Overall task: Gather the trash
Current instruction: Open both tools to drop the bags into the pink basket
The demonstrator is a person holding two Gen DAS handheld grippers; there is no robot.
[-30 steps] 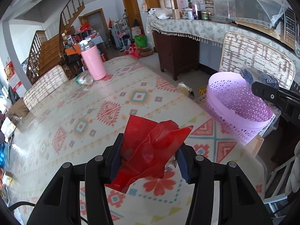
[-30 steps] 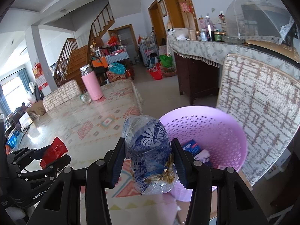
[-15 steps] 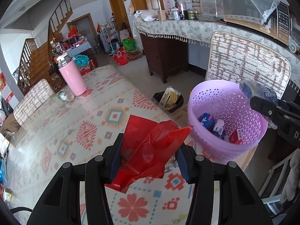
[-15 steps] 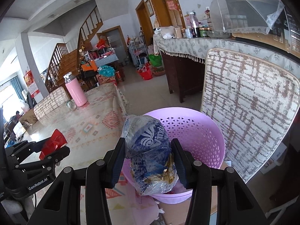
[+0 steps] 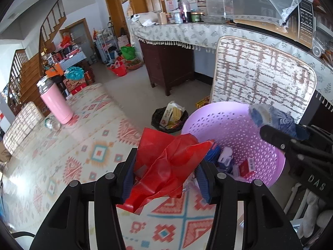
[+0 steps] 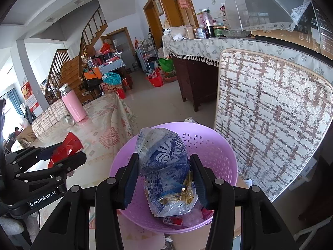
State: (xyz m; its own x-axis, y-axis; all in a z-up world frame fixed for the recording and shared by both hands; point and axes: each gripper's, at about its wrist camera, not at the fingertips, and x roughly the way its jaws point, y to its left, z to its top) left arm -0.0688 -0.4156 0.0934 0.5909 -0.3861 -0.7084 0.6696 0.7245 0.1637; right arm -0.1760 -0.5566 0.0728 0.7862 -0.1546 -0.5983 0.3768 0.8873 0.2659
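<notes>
We held the crumpled blue wrapper [image 6: 164, 166] clenched in the right claw [image 6: 164, 179] above the purple basket [image 6: 218, 145]. The left claw [image 5: 166, 173] gripped the red plastic bag [image 5: 166, 162] beside the basket rim. Both items appeared light, soft and slippery, best pinched mid-bunch.

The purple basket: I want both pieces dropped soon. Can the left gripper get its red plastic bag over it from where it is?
Probably yes. The left gripper, shut on the red plastic bag, sits at the purple basket rim; the right gripper with its blue wrapper crowds only the far side.
</notes>
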